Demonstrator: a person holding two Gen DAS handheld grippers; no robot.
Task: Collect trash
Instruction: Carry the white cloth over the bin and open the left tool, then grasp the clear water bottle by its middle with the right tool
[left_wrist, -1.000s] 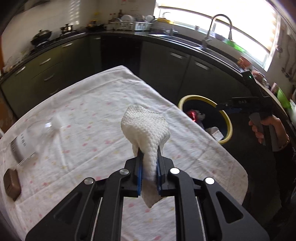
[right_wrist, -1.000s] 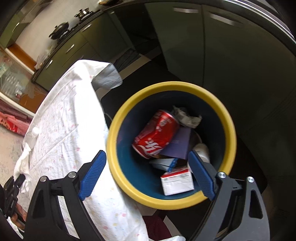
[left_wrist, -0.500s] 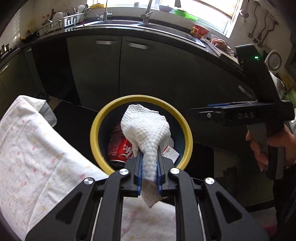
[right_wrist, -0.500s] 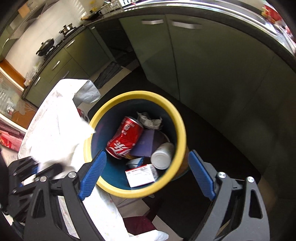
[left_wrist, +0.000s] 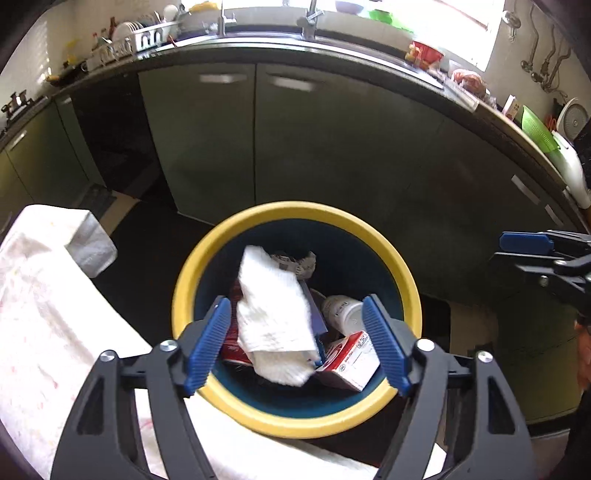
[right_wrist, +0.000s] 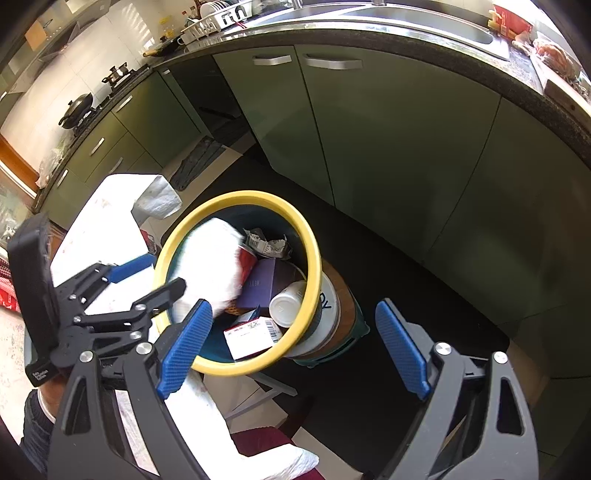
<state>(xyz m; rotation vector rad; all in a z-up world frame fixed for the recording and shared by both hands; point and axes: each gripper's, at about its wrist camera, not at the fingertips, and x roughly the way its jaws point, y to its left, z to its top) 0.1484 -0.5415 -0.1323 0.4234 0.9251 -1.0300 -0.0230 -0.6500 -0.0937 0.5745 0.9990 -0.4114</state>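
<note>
A white paper towel (left_wrist: 271, 314) is blurred and loose between the open jaws of my left gripper (left_wrist: 295, 343), dropping into the yellow-rimmed blue trash bin (left_wrist: 373, 236). In the right wrist view the towel (right_wrist: 210, 266) sits at the bin's mouth (right_wrist: 314, 258). The bin holds a red can (left_wrist: 231, 339), a white bottle (left_wrist: 341, 312), a red-and-white carton (left_wrist: 351, 363) and crumpled paper (left_wrist: 295, 264). My right gripper (right_wrist: 291, 350) is open and empty, to the right of the bin and above it.
The table with a white patterned cloth (left_wrist: 44, 314) lies left of the bin. Green kitchen cabinets (left_wrist: 314, 147) under a dark counter stand behind it. The floor around the bin is dark.
My left gripper has opened over the bin and let go of the paper towel, which is falling in. The right gripper has drawn back and up from the bin.
</note>
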